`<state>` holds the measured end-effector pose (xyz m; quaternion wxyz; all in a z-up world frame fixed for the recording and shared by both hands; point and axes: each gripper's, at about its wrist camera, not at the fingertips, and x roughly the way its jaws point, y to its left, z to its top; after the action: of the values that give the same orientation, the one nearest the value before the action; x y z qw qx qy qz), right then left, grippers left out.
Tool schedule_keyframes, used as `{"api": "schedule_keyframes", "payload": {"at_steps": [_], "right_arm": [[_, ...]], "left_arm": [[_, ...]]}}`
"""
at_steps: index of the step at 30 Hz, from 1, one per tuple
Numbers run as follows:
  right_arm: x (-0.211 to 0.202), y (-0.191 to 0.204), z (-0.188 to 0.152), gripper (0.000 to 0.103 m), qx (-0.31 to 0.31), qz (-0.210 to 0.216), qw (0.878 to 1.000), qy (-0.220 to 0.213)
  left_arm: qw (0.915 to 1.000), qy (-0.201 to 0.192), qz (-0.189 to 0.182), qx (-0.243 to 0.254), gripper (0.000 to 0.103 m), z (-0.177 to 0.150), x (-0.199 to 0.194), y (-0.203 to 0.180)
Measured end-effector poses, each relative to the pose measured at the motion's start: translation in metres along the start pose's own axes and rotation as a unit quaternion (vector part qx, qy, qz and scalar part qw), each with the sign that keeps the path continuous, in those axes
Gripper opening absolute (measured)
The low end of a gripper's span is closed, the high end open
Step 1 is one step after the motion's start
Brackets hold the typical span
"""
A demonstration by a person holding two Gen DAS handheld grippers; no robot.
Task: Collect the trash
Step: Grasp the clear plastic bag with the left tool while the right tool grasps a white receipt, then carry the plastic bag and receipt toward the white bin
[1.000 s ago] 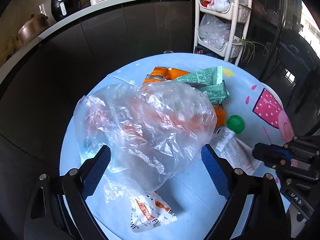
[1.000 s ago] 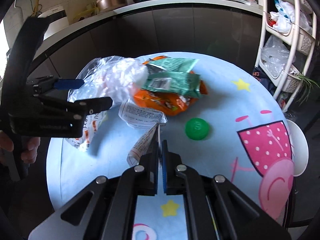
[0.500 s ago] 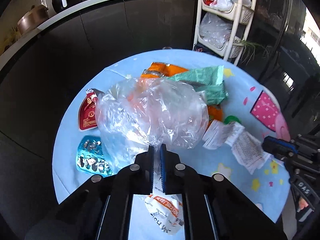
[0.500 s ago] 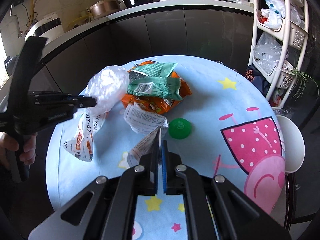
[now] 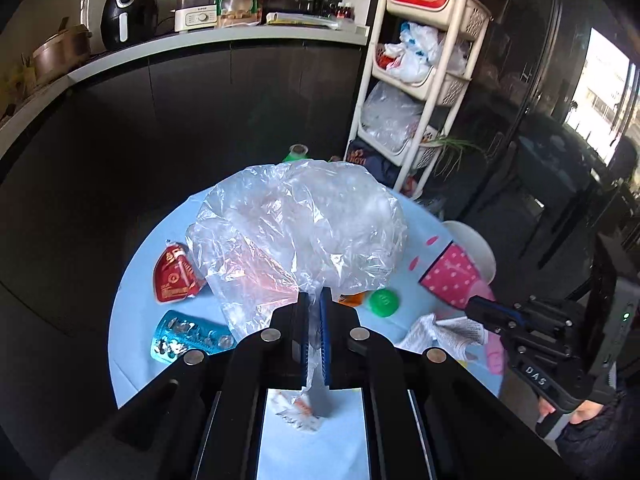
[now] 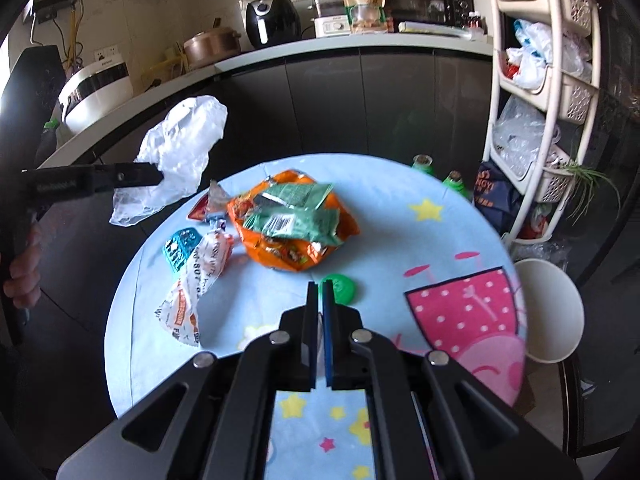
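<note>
My left gripper [image 5: 315, 300] is shut on a clear plastic bag [image 5: 300, 232] and holds it above the round blue table [image 5: 132, 320]; it also shows in the right wrist view [image 6: 180, 148], off the table's left edge. My right gripper [image 6: 320, 288] is shut; in the left wrist view [image 5: 476, 306] it holds a crumpled paper receipt [image 5: 440, 332]. On the table lie an orange snack bag [image 6: 288, 240] with green wrappers [image 6: 292, 216] on it, a green cap [image 6: 339, 289], a white wrapper [image 6: 196, 280], a teal blister pack [image 6: 180, 246] and a red sachet [image 5: 174, 274].
A white bowl [image 6: 548, 312] stands beyond the table's right edge. A white basket rack [image 6: 536, 92] stands at the right. A dark counter [image 6: 320, 52] with appliances runs behind. Two green bottles [image 6: 424, 164] stand past the far edge.
My left gripper closed on the plastic bag and lifted it off the table, uncovering the wrappers. My right gripper lifted the receipt up and back.
</note>
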<state>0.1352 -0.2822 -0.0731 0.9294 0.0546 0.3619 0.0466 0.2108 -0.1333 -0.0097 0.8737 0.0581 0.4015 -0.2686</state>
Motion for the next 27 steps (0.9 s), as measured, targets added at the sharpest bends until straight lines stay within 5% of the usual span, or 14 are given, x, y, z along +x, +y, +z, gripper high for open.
{"api": "schedule_keyframes", "payload": {"at_steps": [10, 13, 19, 27], "right_arm": [[0.006, -0.025, -0.033, 0.011, -0.004, -0.022, 0.998, 0.056], [0.01, -0.031, -0.05, 0.043, 0.005, -0.016, 0.997, 0.075], [0.015, -0.036, -0.061, 0.065, 0.015, -0.018, 0.996, 0.087], [0.037, -0.03, -0.06, 0.065, 0.038, 0.033, 0.993, 0.104]], "left_arm": [[0.9997, -0.007, -0.005, 0.022, 0.004, 0.002, -0.005, -0.025], [0.9998, 0.004, -0.01, 0.019, 0.004, 0.001, 0.003, -0.026], [0.9996, 0.013, -0.013, 0.02, 0.004, -0.001, 0.011, -0.031], [0.9996, 0.018, -0.011, 0.018, 0.004, -0.006, 0.014, -0.028]]}}
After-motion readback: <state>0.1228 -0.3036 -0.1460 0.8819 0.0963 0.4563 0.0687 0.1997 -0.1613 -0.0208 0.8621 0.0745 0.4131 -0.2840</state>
